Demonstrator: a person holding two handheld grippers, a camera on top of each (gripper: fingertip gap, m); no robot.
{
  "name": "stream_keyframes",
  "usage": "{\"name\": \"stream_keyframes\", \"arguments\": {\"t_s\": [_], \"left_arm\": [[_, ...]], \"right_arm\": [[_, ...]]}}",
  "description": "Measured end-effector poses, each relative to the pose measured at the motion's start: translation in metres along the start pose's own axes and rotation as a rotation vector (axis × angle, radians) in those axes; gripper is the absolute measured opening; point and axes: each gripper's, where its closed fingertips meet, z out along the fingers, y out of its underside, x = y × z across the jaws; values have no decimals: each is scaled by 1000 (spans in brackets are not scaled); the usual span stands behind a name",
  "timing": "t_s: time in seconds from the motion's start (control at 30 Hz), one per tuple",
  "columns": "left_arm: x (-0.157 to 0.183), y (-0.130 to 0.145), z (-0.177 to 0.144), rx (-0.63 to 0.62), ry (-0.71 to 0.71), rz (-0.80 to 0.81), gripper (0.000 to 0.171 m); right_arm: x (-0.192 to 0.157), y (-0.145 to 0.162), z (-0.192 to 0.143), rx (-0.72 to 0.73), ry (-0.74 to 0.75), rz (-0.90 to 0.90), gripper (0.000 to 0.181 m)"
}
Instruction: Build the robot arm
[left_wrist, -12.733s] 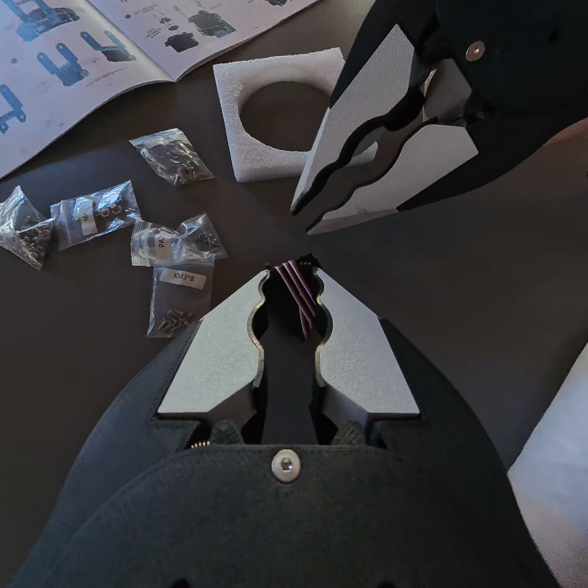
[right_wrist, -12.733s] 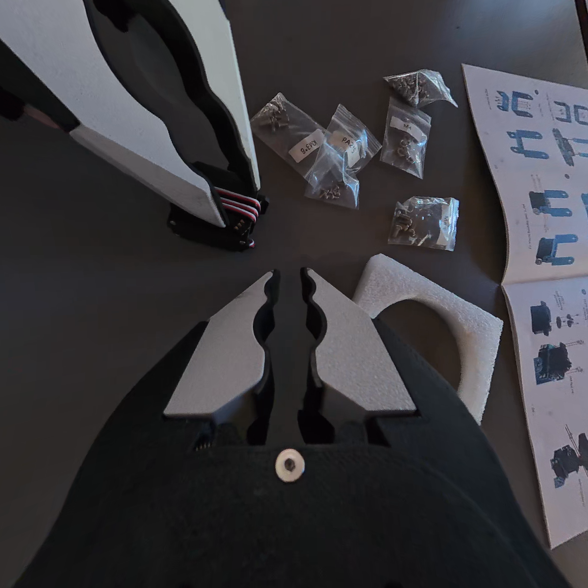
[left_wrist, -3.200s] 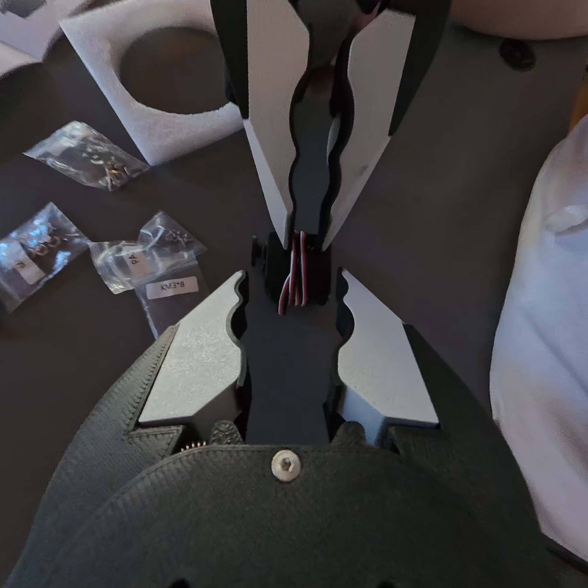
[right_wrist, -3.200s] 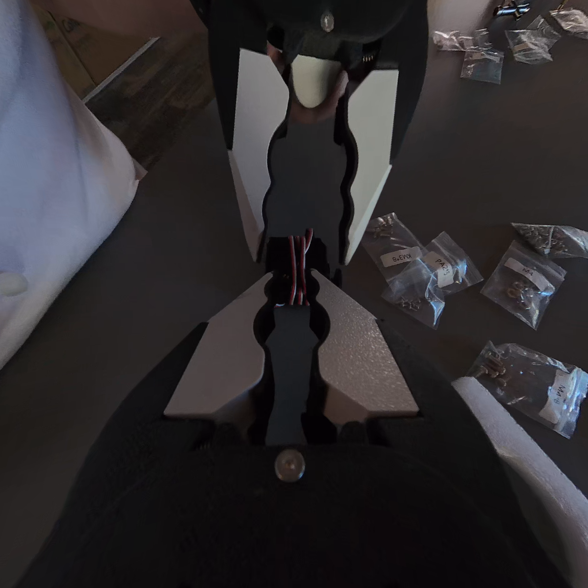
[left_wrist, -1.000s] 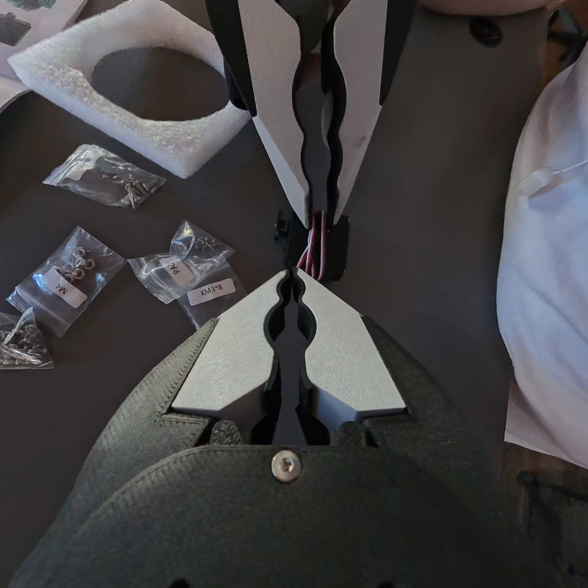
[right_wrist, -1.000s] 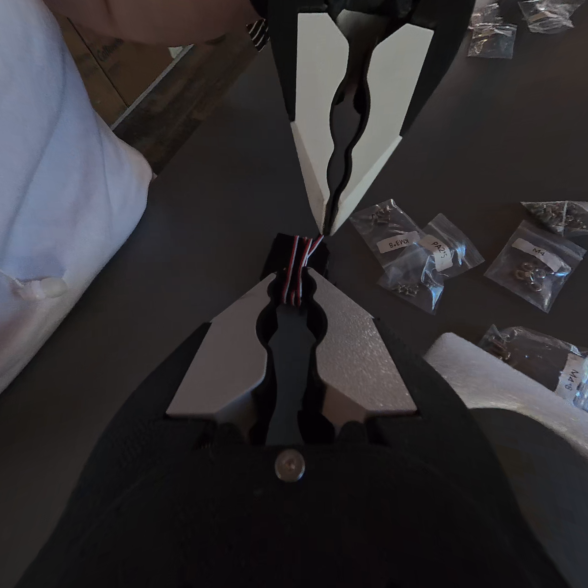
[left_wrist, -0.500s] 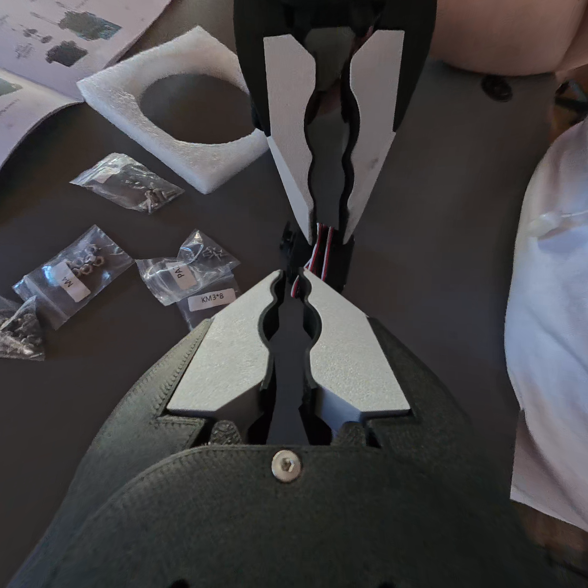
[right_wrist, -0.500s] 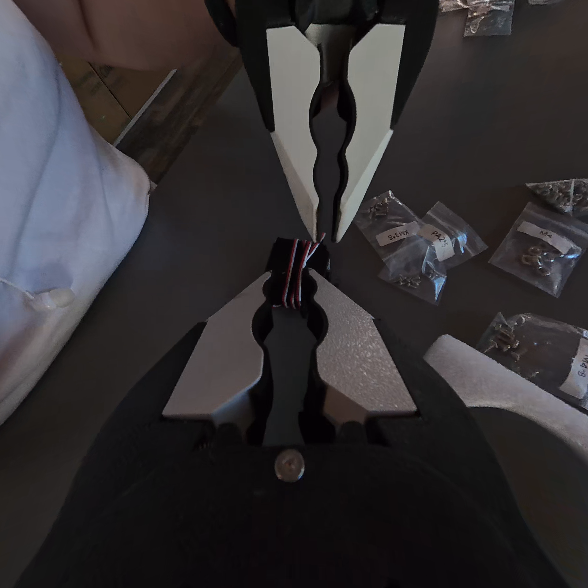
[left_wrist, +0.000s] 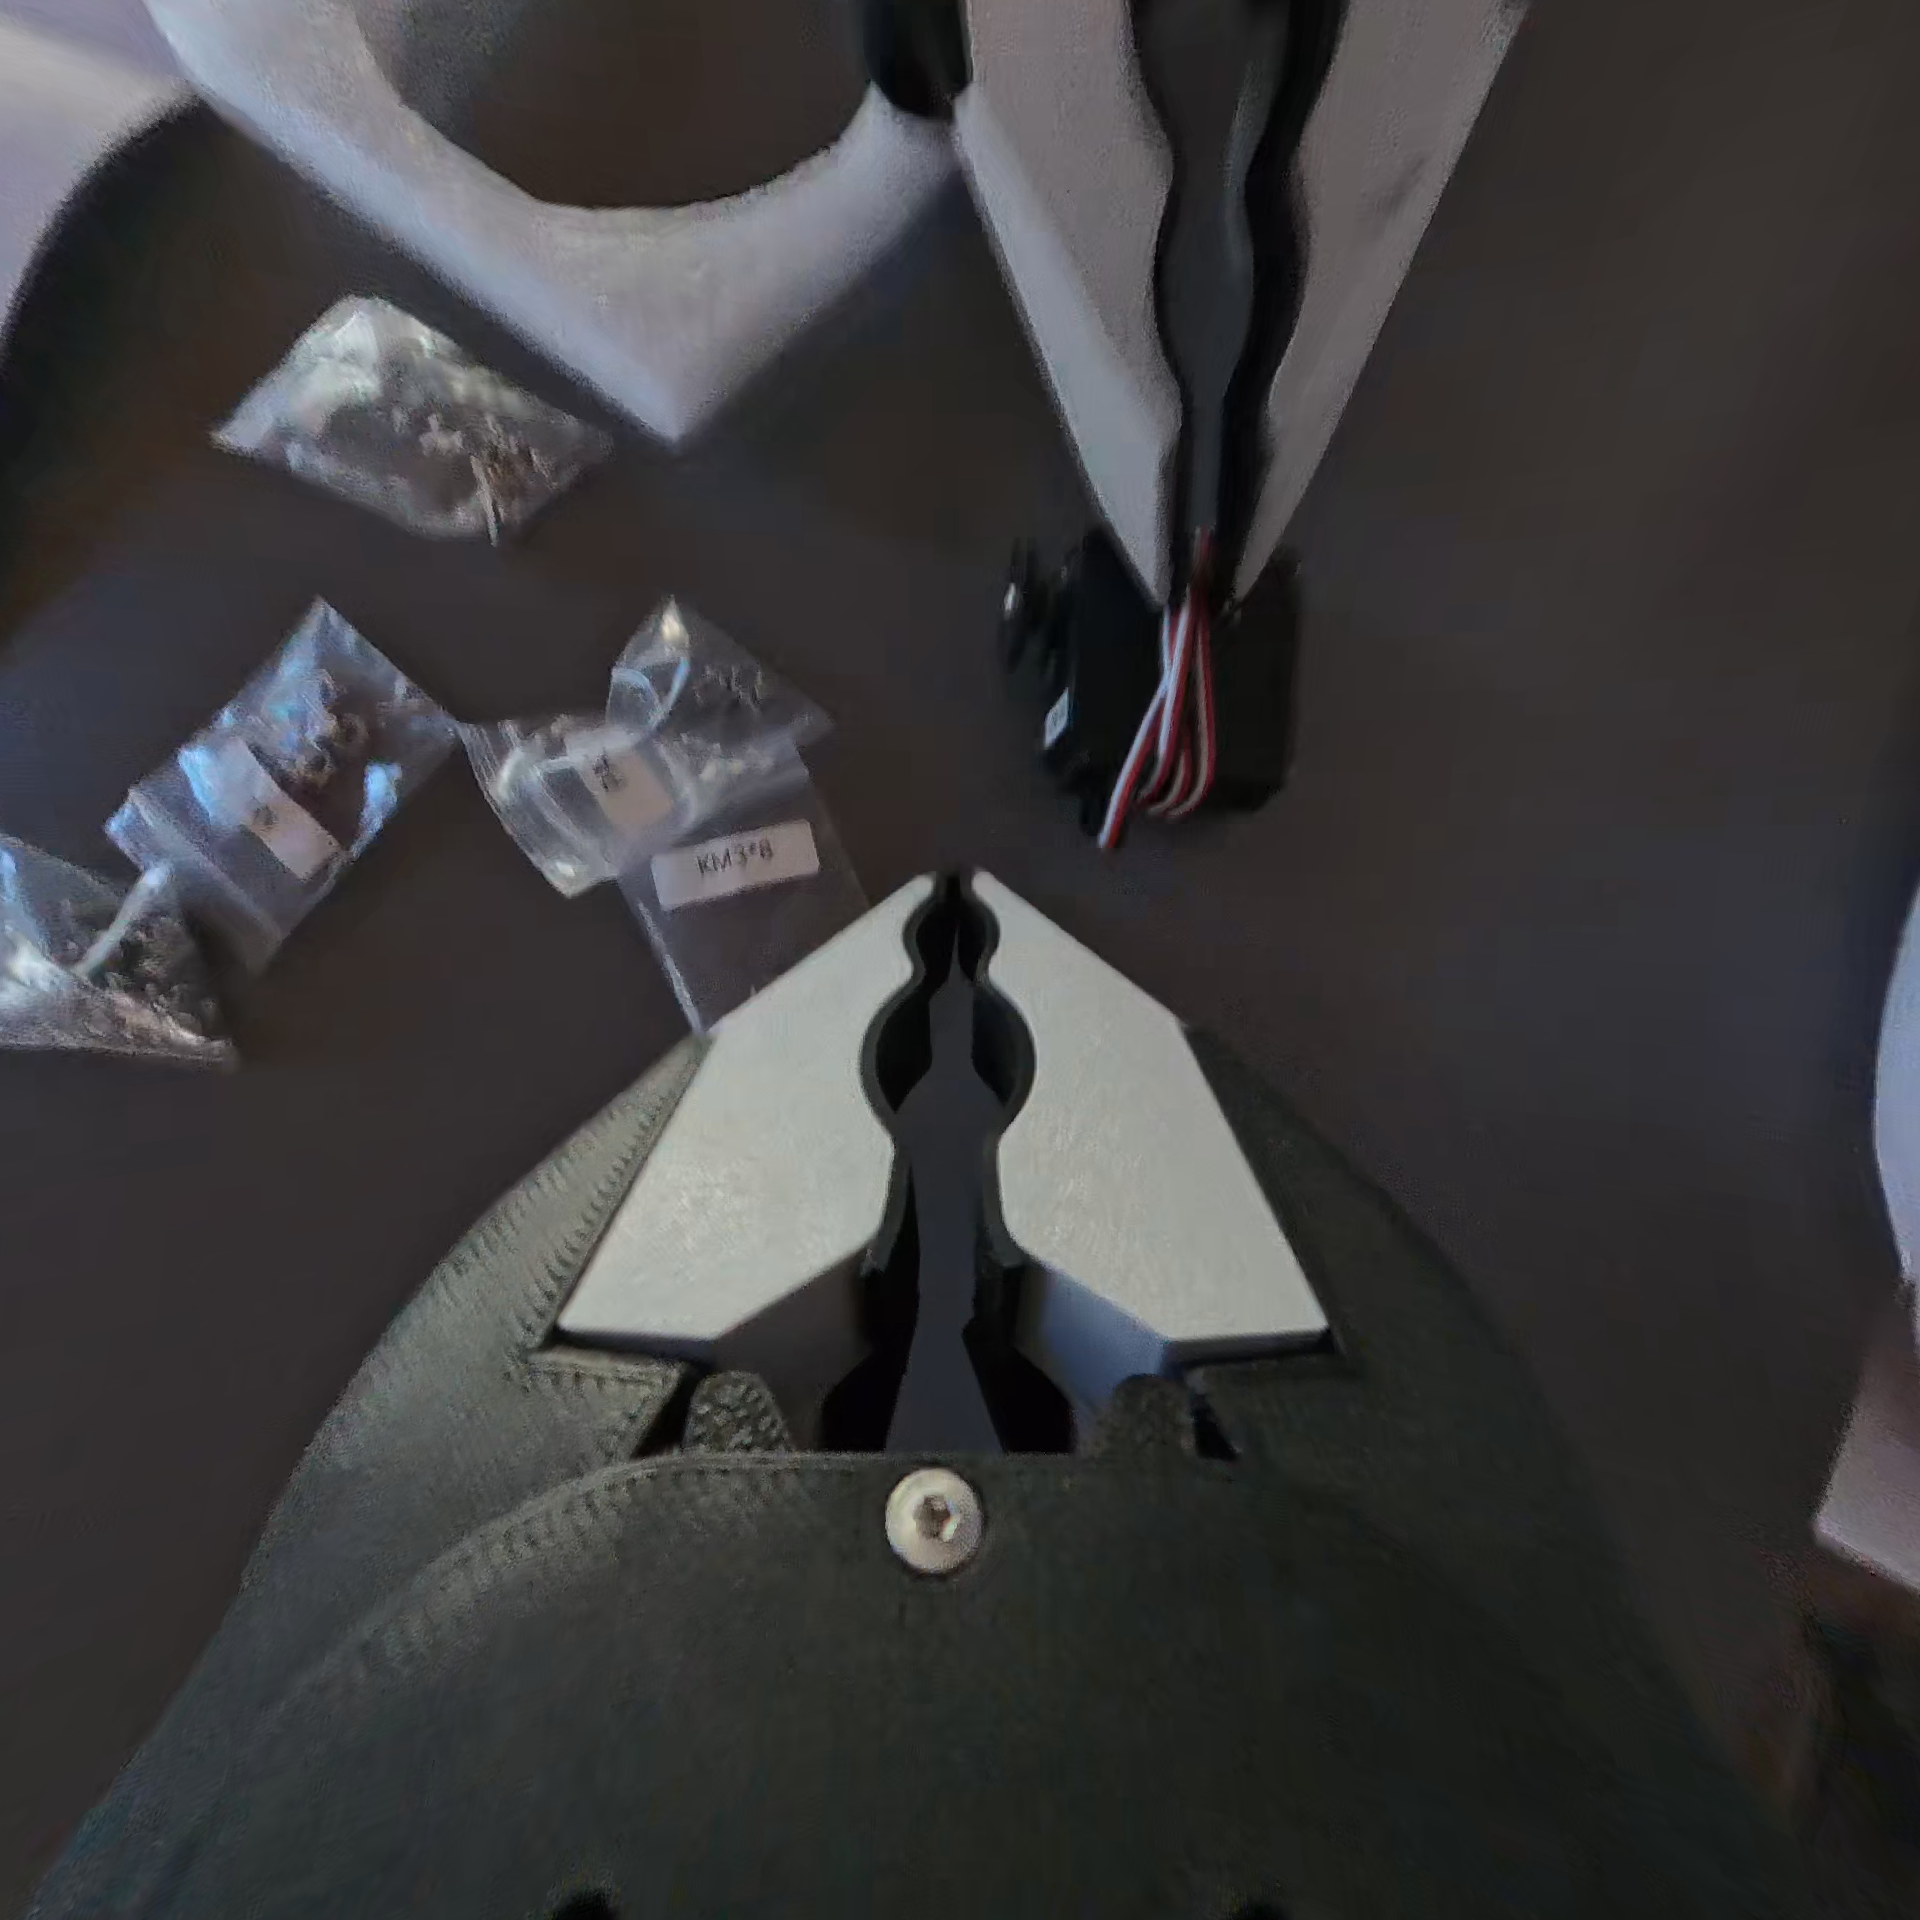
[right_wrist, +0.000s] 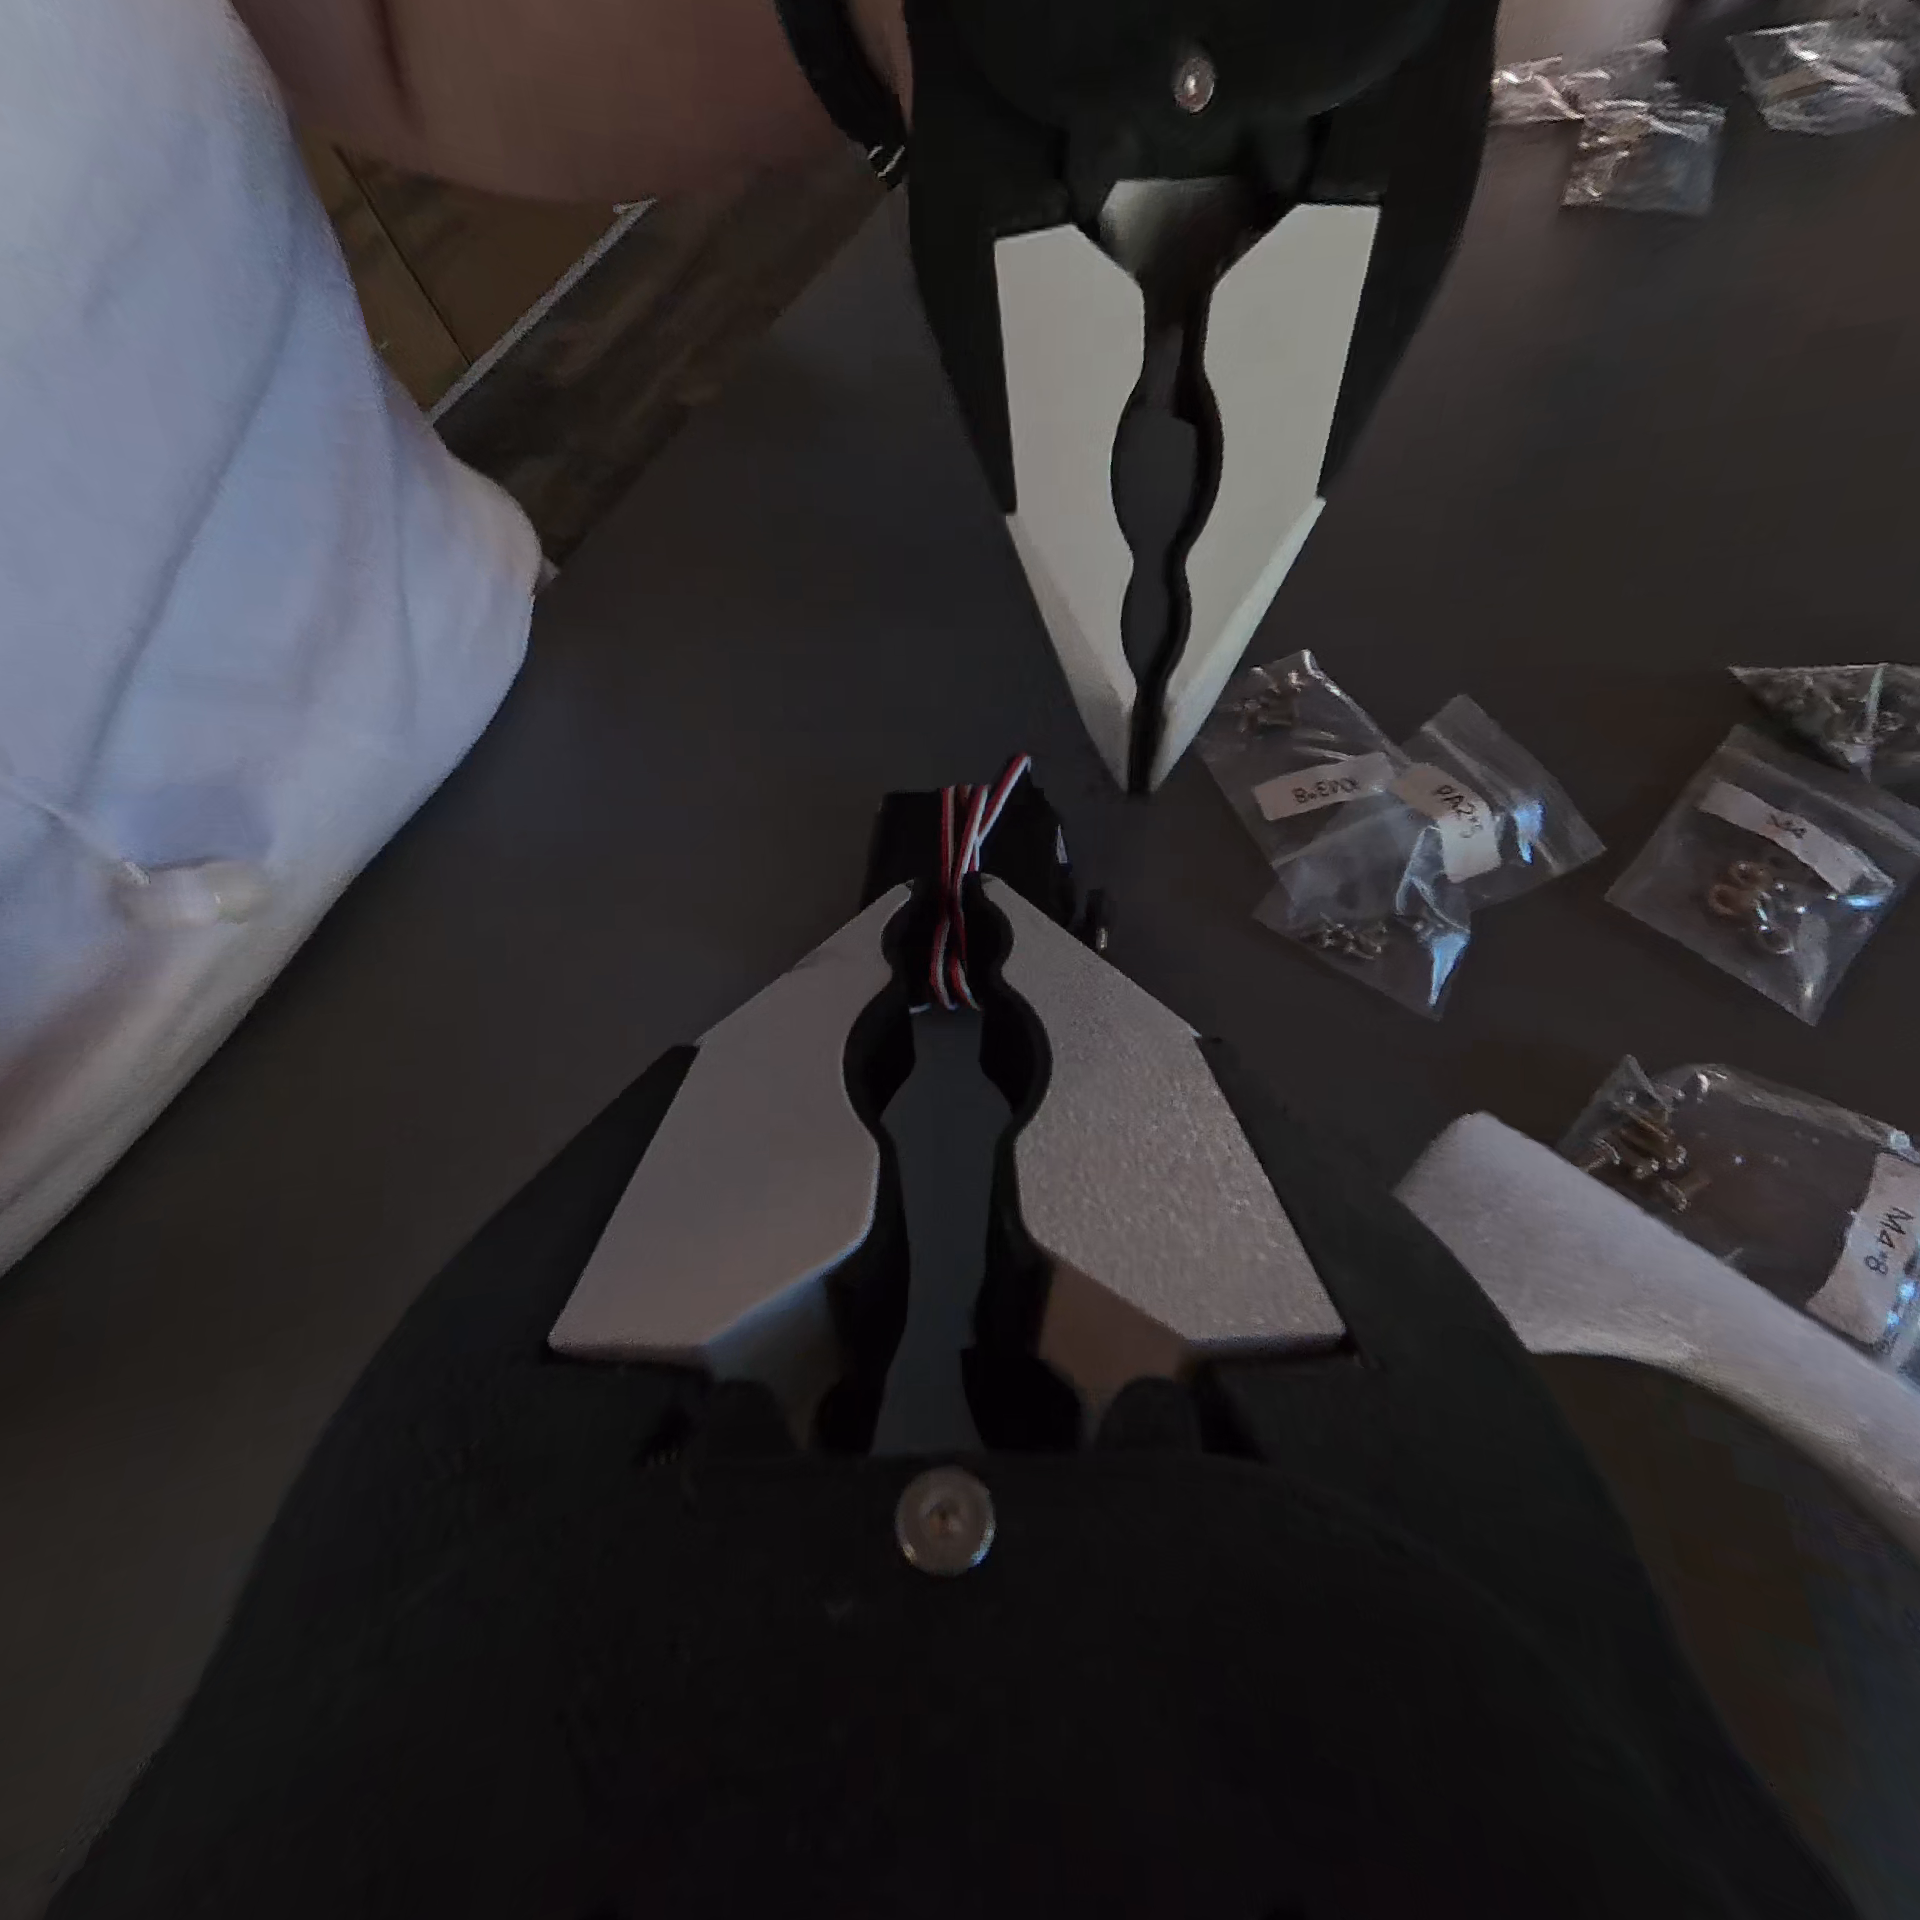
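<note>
A small black servo (left_wrist: 1252, 717) with a red, white and black wire bundle (left_wrist: 1169, 727) lies on the dark table (left_wrist: 1558, 520). My right gripper (right_wrist: 951, 896) is shut on the wire bundle (right_wrist: 951, 935), with the servo body (right_wrist: 909, 831) just past its tips. It also shows in the left wrist view (left_wrist: 1205, 582), coming down from the top. My left gripper (left_wrist: 956, 883) is shut and empty, a little short and left of the servo. In the right wrist view the left gripper (right_wrist: 1141, 774) points down beside the servo.
Several clear bags of screws (left_wrist: 717, 790) (right_wrist: 1392, 842) lie left of the servo in the left wrist view. A white foam square with a round hole (left_wrist: 582, 281) (right_wrist: 1538, 1247) lies beyond them. White cloth (right_wrist: 208, 520) covers the table edge. About 6 centimeters separates my left fingertips from my right.
My left gripper has closed fully and drawn back from the wire ends, off to the side of the servo. My right gripper keeps its hold on the wires.
</note>
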Motion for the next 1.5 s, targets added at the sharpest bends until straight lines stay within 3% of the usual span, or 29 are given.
{"name": "stream_keyframes", "arguments": {"t_s": [0.23,0.37,0.5,0.6,1.0,1.23,1.33,1.5], "left_arm": [[14,-32,-19,268,83,-161,0],[30,-32,-7,221,85,-96,39],[36,-29,9,192,31,-27,52],[33,-31,16,223,-11,-18,43],[33,-29,17,228,5,-94,44],[35,-25,-1,279,192,-208,39],[24,-21,-11,281,164,-170,17],[22,-22,-9,214,139,-72,18]], "right_arm": [[2,0,0,-5,11,26,17],[3,2,3,-38,-6,90,16],[1,2,3,-79,4,67,19],[1,2,4,-94,28,44,19],[1,1,4,-53,66,-38,13],[4,-1,3,-45,73,-82,7],[4,-2,4,-42,76,-88,7],[6,-3,3,-33,74,-81,7]]}}
